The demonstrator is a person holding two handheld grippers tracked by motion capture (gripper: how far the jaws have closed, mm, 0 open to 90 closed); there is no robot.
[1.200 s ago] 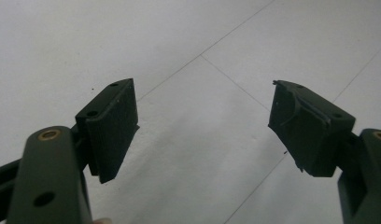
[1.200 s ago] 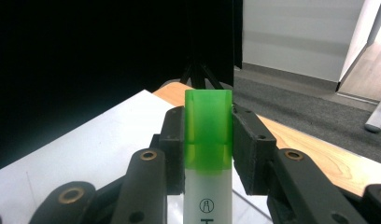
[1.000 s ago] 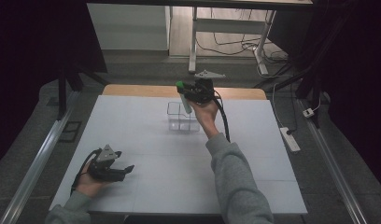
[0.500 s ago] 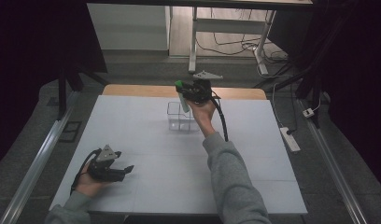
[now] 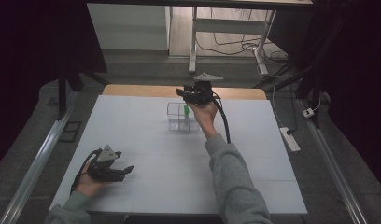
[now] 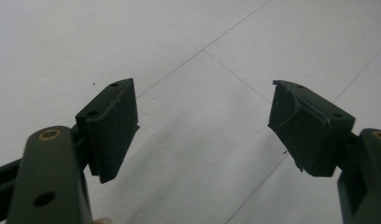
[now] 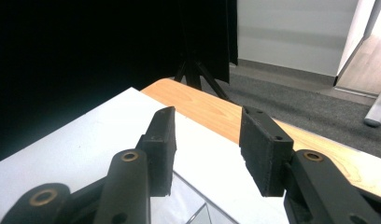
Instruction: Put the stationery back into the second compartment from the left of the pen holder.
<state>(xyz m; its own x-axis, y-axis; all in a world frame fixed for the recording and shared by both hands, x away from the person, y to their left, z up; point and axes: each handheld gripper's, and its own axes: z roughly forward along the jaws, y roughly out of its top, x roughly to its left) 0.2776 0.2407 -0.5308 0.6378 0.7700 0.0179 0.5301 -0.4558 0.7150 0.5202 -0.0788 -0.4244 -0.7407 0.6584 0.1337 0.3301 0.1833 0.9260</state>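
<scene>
In the high view, the right gripper (image 5: pixel 194 92) is held above the clear divided box (image 5: pixel 183 117) on the white surface (image 5: pixel 146 140), where a green piece (image 5: pixel 186 111) stands; it was gripped a second ago and now appears released. In the left gripper view, the left gripper (image 6: pixel 202 126) is seen spread and empty. In the right gripper view, its fingers (image 7: pixel 263 149), just opened, hold nothing, so placing seems done.

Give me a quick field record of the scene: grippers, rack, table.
right gripper: above the far side of the rack, jaws have just been opening, nothing between them
left gripper: resting low at the near left of the table, jaws open, empty
rack: clear, compartmented, mid-table toward the far edge
green item: upright in the rack
table: white top, wooden strip at far edge
</scene>
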